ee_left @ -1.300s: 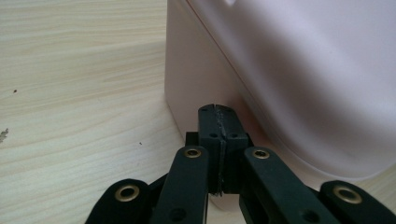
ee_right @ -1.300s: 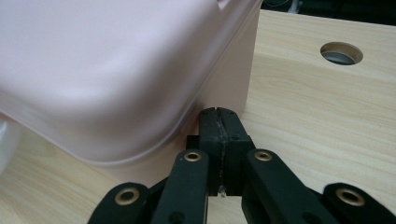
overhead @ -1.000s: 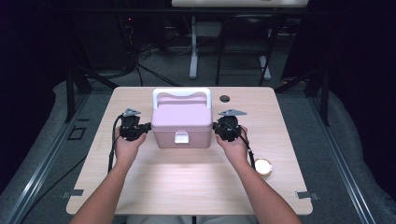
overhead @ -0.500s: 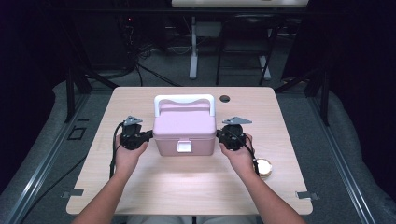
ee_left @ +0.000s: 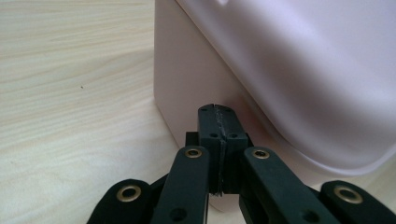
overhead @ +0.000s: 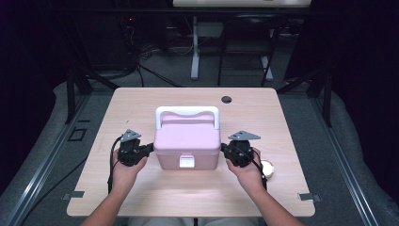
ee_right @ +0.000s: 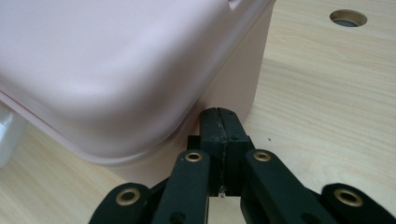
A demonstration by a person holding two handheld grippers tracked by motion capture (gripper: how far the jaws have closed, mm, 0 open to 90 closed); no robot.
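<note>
A pink lidded box with a white handle and a white front latch sits on the table's middle. My left gripper is shut with nothing between its jaws, its tips against the box's left side wall below the lid rim. My right gripper is shut too, tips pressed at the box's right side wall under the lid's overhang. In the left gripper view the closed tips meet the pink wall. In the right gripper view the closed tips do the same.
The light wooden table has a round cable hole at the back right. A small round cream object lies just right of my right hand. Dark floor, cables and stands surround the table.
The box and both grippers have moved toward the near edge of the table, the grippers staying pressed on the box's two sides.
</note>
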